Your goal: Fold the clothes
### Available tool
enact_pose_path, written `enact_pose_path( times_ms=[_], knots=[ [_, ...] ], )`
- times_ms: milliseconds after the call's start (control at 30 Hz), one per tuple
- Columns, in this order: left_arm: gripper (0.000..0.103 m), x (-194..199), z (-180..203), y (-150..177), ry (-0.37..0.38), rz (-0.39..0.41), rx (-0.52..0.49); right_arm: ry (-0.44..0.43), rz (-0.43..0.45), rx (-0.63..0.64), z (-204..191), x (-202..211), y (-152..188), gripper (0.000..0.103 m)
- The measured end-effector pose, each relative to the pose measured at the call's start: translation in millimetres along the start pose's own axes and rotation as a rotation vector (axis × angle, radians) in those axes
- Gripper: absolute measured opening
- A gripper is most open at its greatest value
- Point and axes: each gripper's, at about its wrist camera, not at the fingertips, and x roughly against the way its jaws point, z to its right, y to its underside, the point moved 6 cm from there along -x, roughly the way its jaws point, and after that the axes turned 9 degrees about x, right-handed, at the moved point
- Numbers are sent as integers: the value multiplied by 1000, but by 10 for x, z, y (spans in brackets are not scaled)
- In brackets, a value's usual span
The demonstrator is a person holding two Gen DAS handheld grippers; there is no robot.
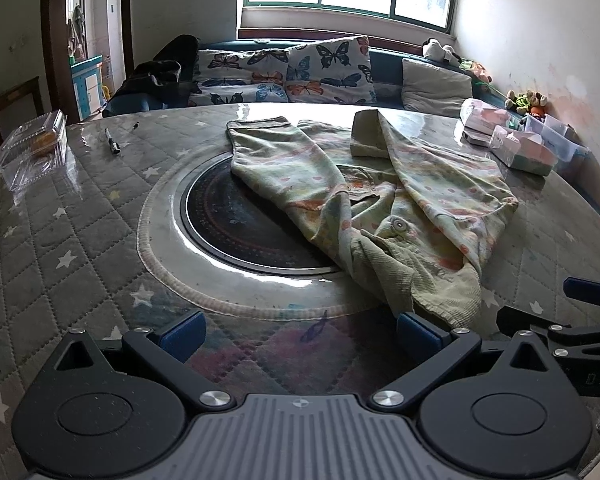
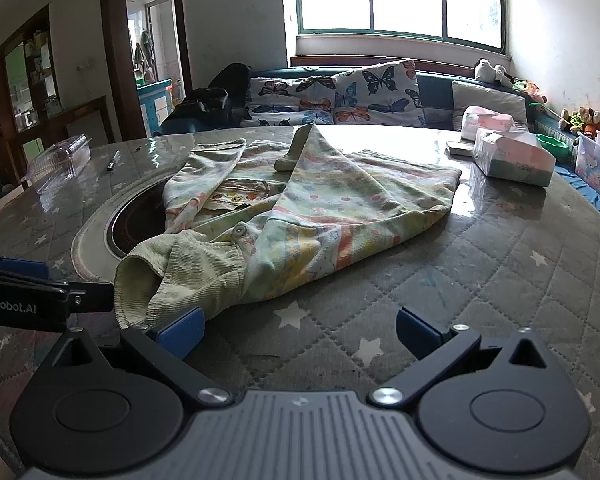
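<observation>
So far we judge the folding as only begun: the small printed jacket [image 2: 300,216] has its two sleeves brought across its front, but the body is not yet doubled, and the ribbed collar part near us lies loose and crumpled. The jacket rests on the round quilted table [image 2: 500,272], partly over the dark round hotplate [image 1: 236,224] set in the table's middle, and reaches from the hotplate toward our side of the table. Its long axis seems to run from the collar end, just beside our grippers, away toward the window side of the hotplate, where the hem lies; so the collar points at us. Our left gripper [image 1: 300,334] is wide open and holds nothing; its right finger is just at the collar edge. Our right gripper [image 2: 298,330] is also wide open and empty, its left finger touching or nearly touching that same collar. What is left, we think, is to fold the body and flatten it.
</observation>
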Motion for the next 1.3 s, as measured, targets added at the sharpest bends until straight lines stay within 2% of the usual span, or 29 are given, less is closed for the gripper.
enact_pose_path(
  times_ms=[733, 1300],
  knots=[
    [103, -49, 63, -26, -1, -18, -2, -3, -10, -4, -14, -39, -18, 103],
    [103, -124, -5, -253, -9, -10, 18, -24, -15, 36, -69, -132, -140, 103]
  ],
)
